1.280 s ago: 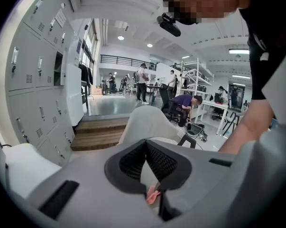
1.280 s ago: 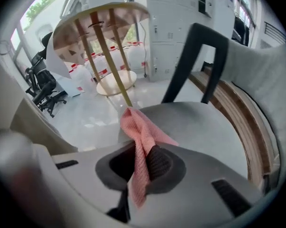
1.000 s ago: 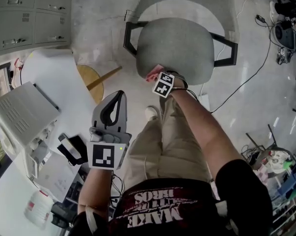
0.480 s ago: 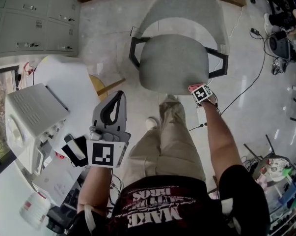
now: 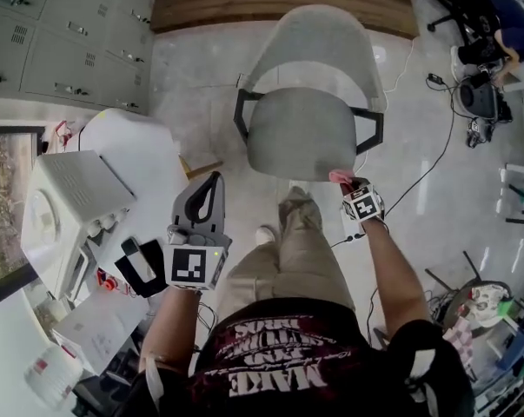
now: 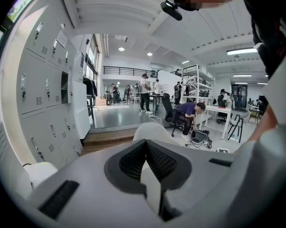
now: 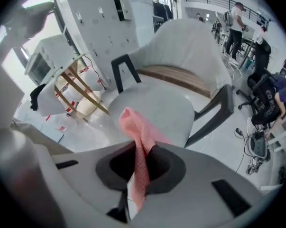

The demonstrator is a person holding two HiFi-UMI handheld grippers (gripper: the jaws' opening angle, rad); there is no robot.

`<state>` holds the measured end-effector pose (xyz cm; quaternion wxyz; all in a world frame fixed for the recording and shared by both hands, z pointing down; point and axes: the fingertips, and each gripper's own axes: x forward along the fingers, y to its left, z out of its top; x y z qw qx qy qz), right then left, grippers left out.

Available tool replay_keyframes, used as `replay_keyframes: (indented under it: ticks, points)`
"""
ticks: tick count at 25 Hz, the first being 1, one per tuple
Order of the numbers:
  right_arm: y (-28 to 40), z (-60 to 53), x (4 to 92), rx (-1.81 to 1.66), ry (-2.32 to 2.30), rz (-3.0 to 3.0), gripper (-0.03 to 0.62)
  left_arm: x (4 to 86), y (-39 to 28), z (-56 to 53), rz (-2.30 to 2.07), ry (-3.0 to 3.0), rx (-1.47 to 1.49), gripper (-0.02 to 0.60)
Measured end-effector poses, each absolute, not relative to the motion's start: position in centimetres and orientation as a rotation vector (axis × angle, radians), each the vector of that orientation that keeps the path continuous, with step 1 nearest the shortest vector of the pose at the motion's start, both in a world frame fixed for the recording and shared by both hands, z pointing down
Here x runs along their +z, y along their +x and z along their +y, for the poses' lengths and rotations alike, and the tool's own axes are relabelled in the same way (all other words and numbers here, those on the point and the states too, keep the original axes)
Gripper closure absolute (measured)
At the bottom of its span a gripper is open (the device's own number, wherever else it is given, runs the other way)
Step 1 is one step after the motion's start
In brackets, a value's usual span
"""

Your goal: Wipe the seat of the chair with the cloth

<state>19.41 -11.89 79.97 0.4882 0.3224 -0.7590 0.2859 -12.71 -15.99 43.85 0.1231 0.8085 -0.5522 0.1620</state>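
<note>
Since right gripper [image 5: 348, 184] pinched pink mesh cloth [image 7: 137, 139], grey cushioned chair seat [image 5: 301, 135] lay just ahead, front-right corner nearest; left gripper [image 5: 208, 187], jaws together and empty, hung farther back.

The left gripper [image 5: 211, 183] is held near the body on a bent arm, its fingers [image 6: 133, 158] pressed together with nothing between them. The right arm stretches forward, and the right gripper [image 5: 347, 186] pinches the cloth [image 7: 135, 127].

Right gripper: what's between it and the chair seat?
Only the pink cloth pinched by the right gripper; past it the seat is bare, as the right gripper view shows.
</note>
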Motion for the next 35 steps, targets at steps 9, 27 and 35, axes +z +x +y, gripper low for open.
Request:
replay_keyframes:
  ticks: [9, 27, 35]
  points:
    - [16.9, -10.5, 62.8, 0.65, 0.983, -2.145, 0.565, 39.0, -13.7, -14.1, -1.644, 2.426, 0.446, 0.576]
    - [12.4, -5.3, 37.8, 0.213, 1.273, -2.489, 0.566, 28.6, -14.9, -8.1, -1.713, 2.586, 0.266, 0.576]
    - [11.3, -1.5, 32.4, 0.064, 1.344, -2.516, 0.566, 25.6, -16.0, -3.8, -1.736, 2.633, 0.182, 0.575]
